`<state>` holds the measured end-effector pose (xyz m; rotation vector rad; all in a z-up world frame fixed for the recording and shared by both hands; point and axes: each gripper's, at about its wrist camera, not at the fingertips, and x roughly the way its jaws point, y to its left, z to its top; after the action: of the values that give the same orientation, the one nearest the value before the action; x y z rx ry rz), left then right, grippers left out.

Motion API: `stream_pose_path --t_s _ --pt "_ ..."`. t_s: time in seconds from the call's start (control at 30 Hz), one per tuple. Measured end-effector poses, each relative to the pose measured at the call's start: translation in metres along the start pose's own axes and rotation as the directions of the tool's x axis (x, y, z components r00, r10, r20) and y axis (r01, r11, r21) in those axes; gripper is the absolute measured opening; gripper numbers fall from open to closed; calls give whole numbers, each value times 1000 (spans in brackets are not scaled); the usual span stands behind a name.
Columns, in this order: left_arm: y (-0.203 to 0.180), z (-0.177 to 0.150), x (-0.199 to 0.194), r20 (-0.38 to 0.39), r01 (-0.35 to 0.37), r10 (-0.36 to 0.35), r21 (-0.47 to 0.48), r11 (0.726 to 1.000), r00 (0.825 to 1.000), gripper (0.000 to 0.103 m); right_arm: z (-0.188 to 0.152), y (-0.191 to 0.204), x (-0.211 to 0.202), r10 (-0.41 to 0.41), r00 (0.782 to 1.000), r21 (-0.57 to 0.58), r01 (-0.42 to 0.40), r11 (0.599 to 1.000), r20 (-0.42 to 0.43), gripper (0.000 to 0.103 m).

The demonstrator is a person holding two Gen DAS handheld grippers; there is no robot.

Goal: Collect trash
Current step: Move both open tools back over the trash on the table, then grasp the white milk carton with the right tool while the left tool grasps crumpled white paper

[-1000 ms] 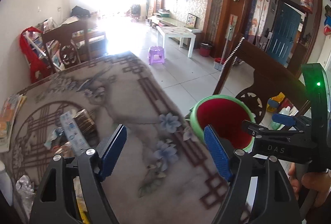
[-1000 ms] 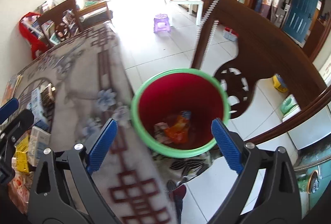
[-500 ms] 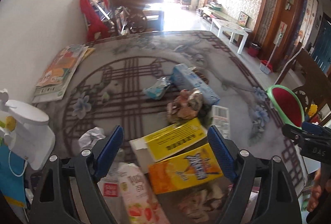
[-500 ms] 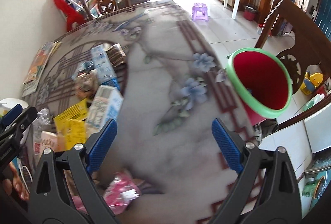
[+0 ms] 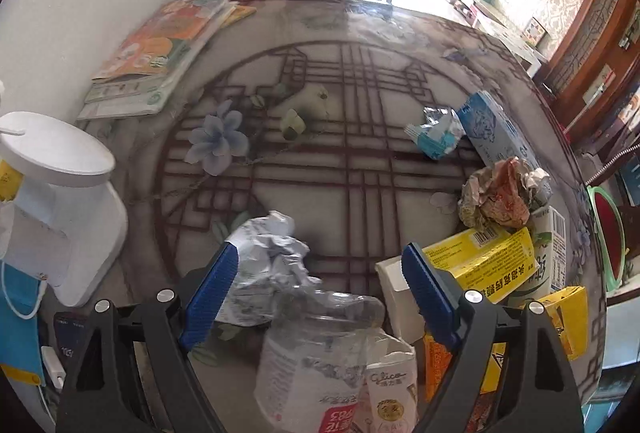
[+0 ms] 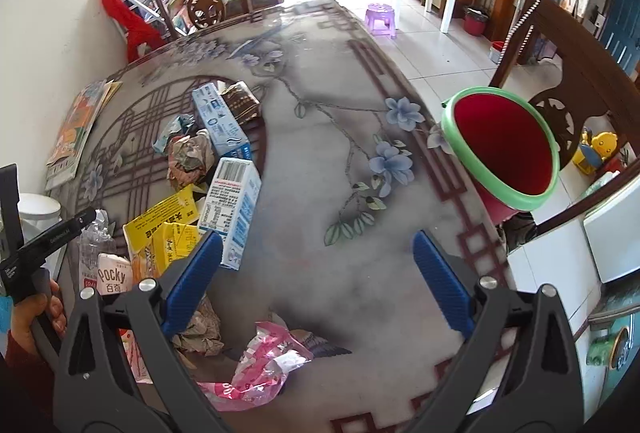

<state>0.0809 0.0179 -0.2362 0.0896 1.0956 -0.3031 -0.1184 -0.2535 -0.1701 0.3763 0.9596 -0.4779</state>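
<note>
My left gripper (image 5: 320, 273) is open and points down at the trash pile on the patterned table (image 5: 344, 161). Crumpled white paper (image 5: 272, 245) and a clear plastic bottle (image 5: 320, 345) lie between and below its fingers, untouched. A yellow carton (image 5: 480, 261), a crumpled wrapper ball (image 5: 504, 193) and a blue box (image 5: 496, 133) lie to the right. My right gripper (image 6: 316, 265) is open over a bare stretch of table, holding nothing. A pink wrapper (image 6: 260, 361) lies just under it. The red bin with a green rim (image 6: 504, 149) stands off the table's right edge.
A white appliance (image 5: 60, 193) and a stack of magazines (image 5: 160, 45) sit along the wall on the left. A white and blue carton (image 6: 232, 205), a Pocky box (image 6: 114, 275) and brown crumpled paper (image 6: 200, 329) lie left of the right gripper. A wooden chair (image 6: 580, 73) stands behind the bin.
My left gripper swung away from the bin, across the table and down over the trash pile. My right gripper swung from above the bin to the table, then nearly stopped.
</note>
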Motion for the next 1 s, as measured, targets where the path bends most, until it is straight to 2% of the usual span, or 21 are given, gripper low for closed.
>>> stream_pose_path --t_s 0.17,0.37,0.5,0.73,0.93,1.0 --pt "-14 0 6 -23 43 -42 43 998 999 80 3 -12 0 -16 1000 54 16 998 2 96" --pt "-11 -3 7 -46 58 -57 8 998 997 80 15 -2 5 -6 1000 56 6 998 -5 96" --pt "-4 -4 3 -41 60 -61 -11 998 997 80 26 13 14 41 999 30 -41 999 -11 96" --pt "16 -3 0 -42 72 -76 -87 994 996 80 43 41 74 167 974 70 -158 985 -153 95" --pt "25 -1 5 -56 59 -64 -89 994 996 80 41 66 118 196 949 67 -185 980 -245 77" --pt "26 0 7 -54 59 -64 -93 994 996 80 39 72 128 201 942 54 -194 980 -269 64"
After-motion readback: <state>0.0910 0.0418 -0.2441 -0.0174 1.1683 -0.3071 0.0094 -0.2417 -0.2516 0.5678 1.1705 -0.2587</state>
